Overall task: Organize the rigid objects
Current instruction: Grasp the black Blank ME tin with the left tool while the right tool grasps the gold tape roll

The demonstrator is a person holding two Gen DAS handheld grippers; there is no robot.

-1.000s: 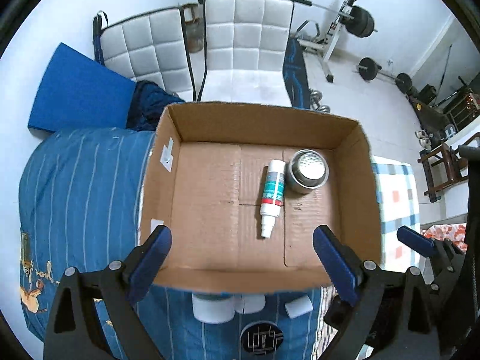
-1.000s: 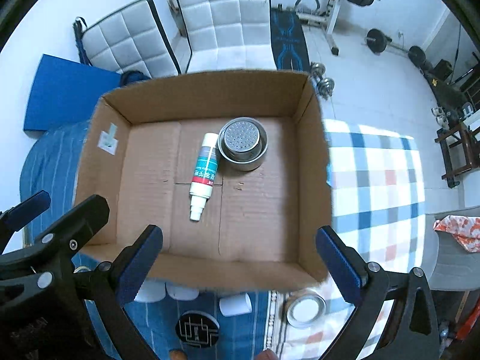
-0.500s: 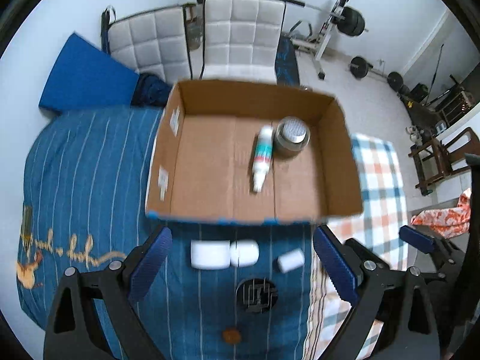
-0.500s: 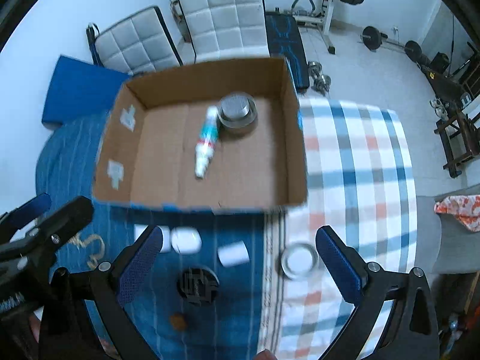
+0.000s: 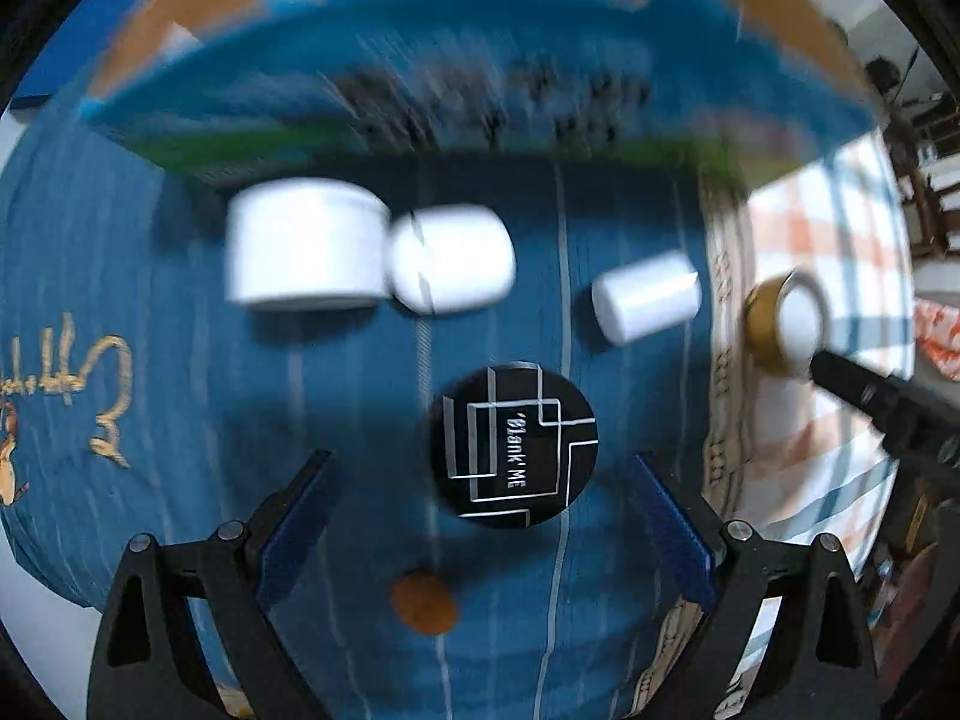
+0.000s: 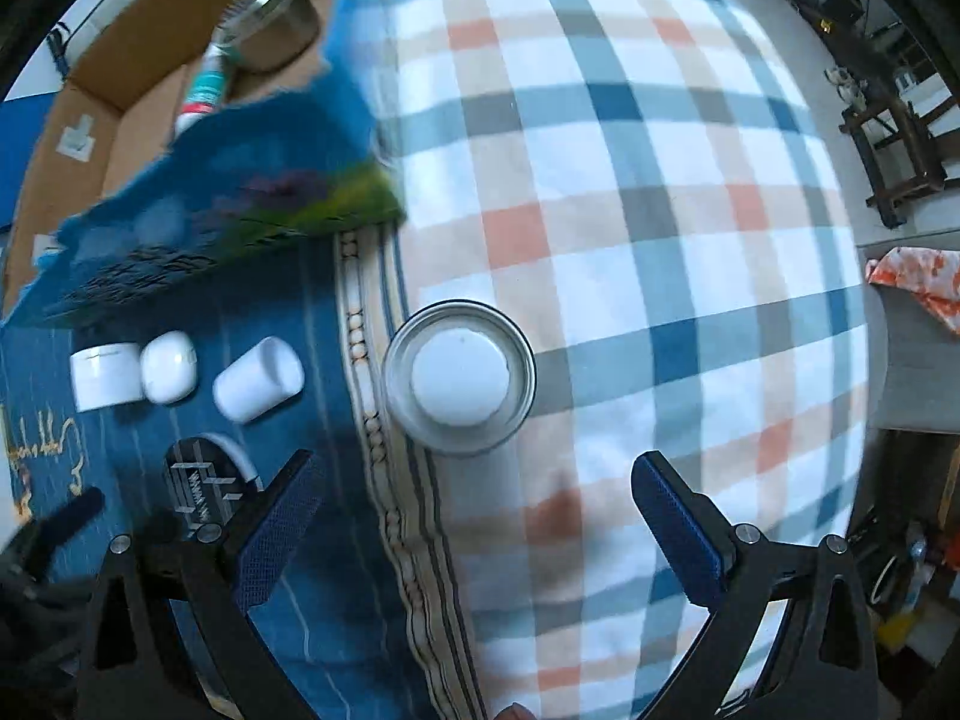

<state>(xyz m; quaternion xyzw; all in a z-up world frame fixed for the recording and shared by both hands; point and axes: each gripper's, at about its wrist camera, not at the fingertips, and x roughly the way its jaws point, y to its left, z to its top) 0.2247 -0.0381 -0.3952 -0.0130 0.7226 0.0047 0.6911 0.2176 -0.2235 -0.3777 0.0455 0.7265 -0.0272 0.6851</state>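
On the blue bedspread lie a white jar [image 5: 303, 252], a white earbud case [image 5: 450, 267], a small white cylinder [image 5: 648, 295] and a black round compact [image 5: 513, 444]. My left gripper [image 5: 480, 510] hangs open low over the compact, which lies just ahead of its fingertips. A metal-rimmed tin with a white centre [image 6: 459, 378] rests on the plaid blanket [image 6: 660, 210]. My right gripper [image 6: 474, 516] is open just short of the tin. The cardboard box [image 6: 120, 90] behind holds a white tube [image 6: 204, 90] and a metal tin [image 6: 270, 24].
A small brown disc [image 5: 423, 603] lies on the bedspread between the left fingers. The box's printed blue wall [image 5: 420, 78] stands close behind the white items. A dark wooden stand [image 6: 894, 144] and orange cloth [image 6: 918, 276] are off the bed at right.
Both grippers have dropped from above the box to low over the bed in front of it. The left now hangs over the black compact, the right over the metal-rimmed tin.
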